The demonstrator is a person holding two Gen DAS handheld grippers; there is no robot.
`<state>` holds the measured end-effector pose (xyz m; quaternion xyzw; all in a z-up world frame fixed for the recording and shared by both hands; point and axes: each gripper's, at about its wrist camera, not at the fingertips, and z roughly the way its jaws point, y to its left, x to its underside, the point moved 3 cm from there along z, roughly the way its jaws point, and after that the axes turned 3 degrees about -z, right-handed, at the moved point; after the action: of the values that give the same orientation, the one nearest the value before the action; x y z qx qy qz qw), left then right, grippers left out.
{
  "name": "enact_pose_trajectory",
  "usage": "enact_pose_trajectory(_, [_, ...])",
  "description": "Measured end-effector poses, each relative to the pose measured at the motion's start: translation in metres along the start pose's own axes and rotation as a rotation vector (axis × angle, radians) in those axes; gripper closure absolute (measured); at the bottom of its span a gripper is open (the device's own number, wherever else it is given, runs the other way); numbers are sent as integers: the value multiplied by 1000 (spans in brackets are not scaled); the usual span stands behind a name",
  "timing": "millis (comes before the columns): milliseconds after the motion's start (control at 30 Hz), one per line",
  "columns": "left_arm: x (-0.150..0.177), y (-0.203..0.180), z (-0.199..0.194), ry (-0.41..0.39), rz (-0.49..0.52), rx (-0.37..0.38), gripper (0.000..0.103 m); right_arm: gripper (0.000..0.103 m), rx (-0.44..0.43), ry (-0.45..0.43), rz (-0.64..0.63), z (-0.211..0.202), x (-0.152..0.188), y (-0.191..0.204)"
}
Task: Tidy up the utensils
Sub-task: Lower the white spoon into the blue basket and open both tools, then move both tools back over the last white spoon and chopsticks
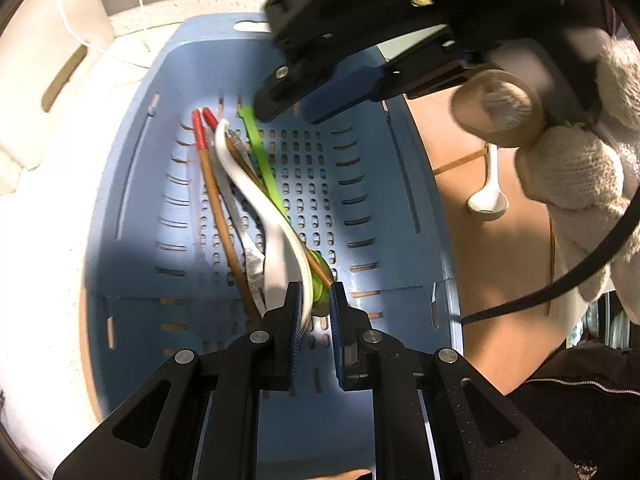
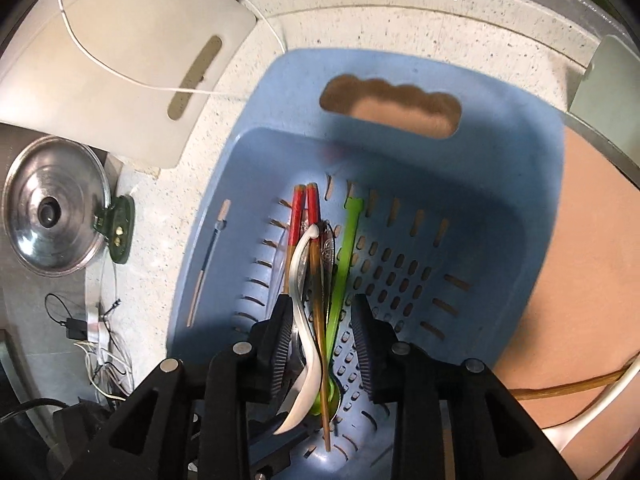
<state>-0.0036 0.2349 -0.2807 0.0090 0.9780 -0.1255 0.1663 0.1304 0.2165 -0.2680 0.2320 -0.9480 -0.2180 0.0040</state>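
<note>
A blue perforated basket (image 1: 360, 208) (image 2: 500, 200) holds a white ceramic spoon (image 1: 256, 196) (image 2: 304, 272), a green plastic spoon (image 1: 260, 156) (image 2: 344, 256), red-tipped brown chopsticks (image 1: 208, 168) (image 2: 298, 216) and a metal utensil (image 1: 250, 252). My left gripper (image 1: 314, 304) is low in the basket with its jaws narrowly apart around the near ends of the white and green spoons. My right gripper (image 2: 320, 320) hovers open above the same bundle; it also shows in the left wrist view (image 1: 288, 114), over the far end of the basket.
The basket lies partly on a speckled counter (image 2: 168, 208) and partly on a brown board (image 1: 496, 280). On the board lie a second white spoon (image 1: 488, 196) and a chopstick (image 1: 460, 162). A white cutting board (image 2: 120, 60), a metal pot lid (image 2: 52, 216) and loose cables (image 2: 100, 352) are at the left.
</note>
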Motion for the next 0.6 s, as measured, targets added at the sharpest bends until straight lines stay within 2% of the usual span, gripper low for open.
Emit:
enact_pose_trajectory(67, [0,-1,-6,-12,-3,-9,88,73,-9,-16,-2,-8,2,-3])
enact_pose_trajectory(167, [-3,-1,-22,-47,-8,-38,78,69,-28,-44,-1,-21,6,-8])
enact_pose_trajectory(233, [-6,-3,-28,-71,-10,-55,63,67,-46,-67,-3,-30,11,-12])
enact_pose_trajectory(300, [-8,-7,-37,-105,1,-89,57,65,-51,-100,-4,-42,18,-19])
enact_pose_trajectory(400, [-9,-14,-49,-155,6,-93,57,60,-48,-143,0,-58,30,-33])
enact_pose_trajectory(600, [-14,-36,-64,-202,49,-104,56,59,-46,-216,63,-87,43,-66])
